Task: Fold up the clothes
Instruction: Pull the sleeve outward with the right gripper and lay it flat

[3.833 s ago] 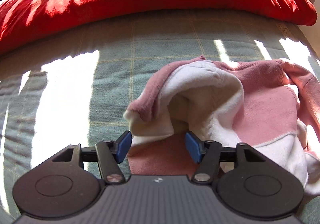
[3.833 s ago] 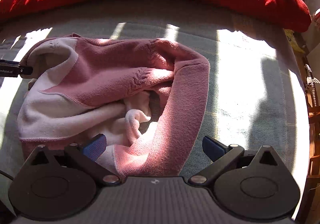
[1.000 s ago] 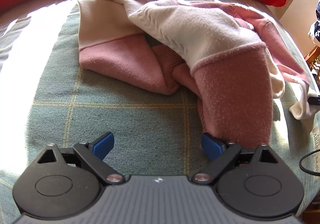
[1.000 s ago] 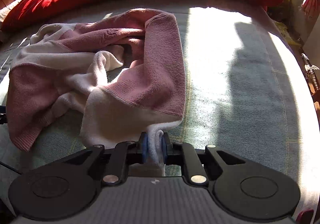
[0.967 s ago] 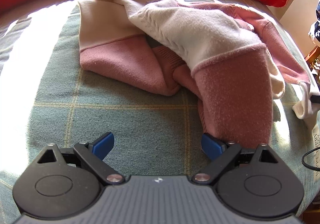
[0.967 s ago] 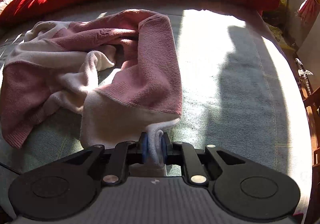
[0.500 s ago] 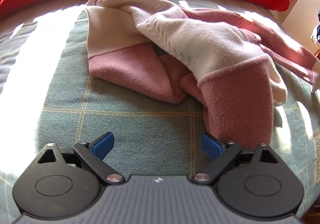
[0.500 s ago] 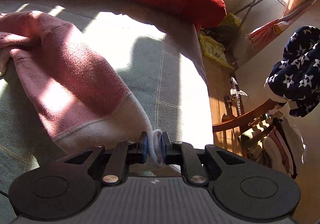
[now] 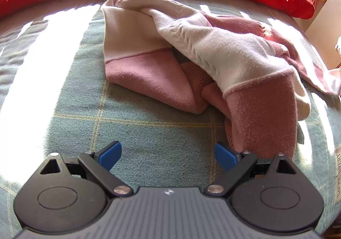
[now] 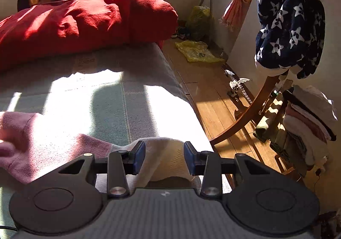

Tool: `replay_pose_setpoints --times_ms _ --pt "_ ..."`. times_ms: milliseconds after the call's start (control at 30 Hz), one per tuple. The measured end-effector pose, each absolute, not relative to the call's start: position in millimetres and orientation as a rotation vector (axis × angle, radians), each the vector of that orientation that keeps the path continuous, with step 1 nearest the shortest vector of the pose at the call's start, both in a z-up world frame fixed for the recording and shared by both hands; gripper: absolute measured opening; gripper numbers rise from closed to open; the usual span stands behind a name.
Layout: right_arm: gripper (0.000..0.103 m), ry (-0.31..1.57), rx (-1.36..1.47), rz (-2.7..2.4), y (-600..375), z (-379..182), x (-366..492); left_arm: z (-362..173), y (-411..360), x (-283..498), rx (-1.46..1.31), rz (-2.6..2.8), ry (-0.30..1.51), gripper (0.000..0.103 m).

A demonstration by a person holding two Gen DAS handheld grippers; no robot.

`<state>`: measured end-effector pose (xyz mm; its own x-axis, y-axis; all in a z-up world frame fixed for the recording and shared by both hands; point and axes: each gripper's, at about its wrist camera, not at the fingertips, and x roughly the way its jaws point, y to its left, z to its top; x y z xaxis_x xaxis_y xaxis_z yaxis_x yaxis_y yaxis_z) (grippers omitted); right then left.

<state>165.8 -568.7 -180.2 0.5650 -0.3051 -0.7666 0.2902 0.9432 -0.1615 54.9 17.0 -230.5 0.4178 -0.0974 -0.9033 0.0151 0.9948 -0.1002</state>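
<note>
Where the sweater [image 9: 223,55] bunches (right sleeve stretched aside), its front hides.

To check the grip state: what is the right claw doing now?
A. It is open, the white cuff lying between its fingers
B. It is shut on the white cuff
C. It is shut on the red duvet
A: the right claw stands open, and the white cuff lies loose between its fingers.
</note>
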Motion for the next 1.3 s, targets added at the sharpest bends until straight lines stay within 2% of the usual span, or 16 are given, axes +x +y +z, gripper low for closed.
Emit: replay_pose_setpoints --times_ms 167,367,533,633,700,733,767,1000,1200,1300 --pt "0.043 1.02 0.027 -0.407 -583.6 -220.5 165.3 -231.7 10.3 61.5 -0.058 -0.085 1.145 0.093" --pt "0.044 1.026 0.255 -0.36 -583.5 -261.0 180.7 -233.1 2.2 69.4 -0.031 -0.103 1.154 0.093" --pt "0.053 0.962 0.535 -0.418 -607.2 -279.0 180.8 -234.0 -0.7 73.8 -0.023 -0.109 1.161 0.093" --pt "0.053 0.898 0.657 -0.422 -621.7 -283.1 180.2 -235.6 -1.5 75.2 -0.027 -0.109 1.165 0.093" --pt "0.046 0.895 0.664 -0.421 -625.0 -284.0 184.2 -236.9 -2.2 75.8 -0.029 -0.107 1.169 0.093" --pt "0.023 0.9 0.648 -0.421 -625.1 -283.4 186.0 -237.2 -2.1 76.0 -0.03 -0.107 1.17 0.093" --pt "0.01 0.911 0.615 -0.422 -624.0 -281.8 187.8 -237.2 -1.9 75.8 -0.03 -0.107 1.17 0.093" --pt "0.009 0.913 0.426 -0.511 -632.8 -252.0 167.0 -233.5 5.0 75.2 -0.033 -0.094 1.16 0.093" --pt "0.009 0.941 0.426 -0.595 -655.7 -243.0 144.2 -233.8 7.7 72.6 -0.046 -0.098 1.16 0.093" --pt "0.021 1.007 0.408 -0.643 -650.9 -250.1 144.0 -233.1 8.4 71.7 -0.043 -0.102 1.158 0.093"
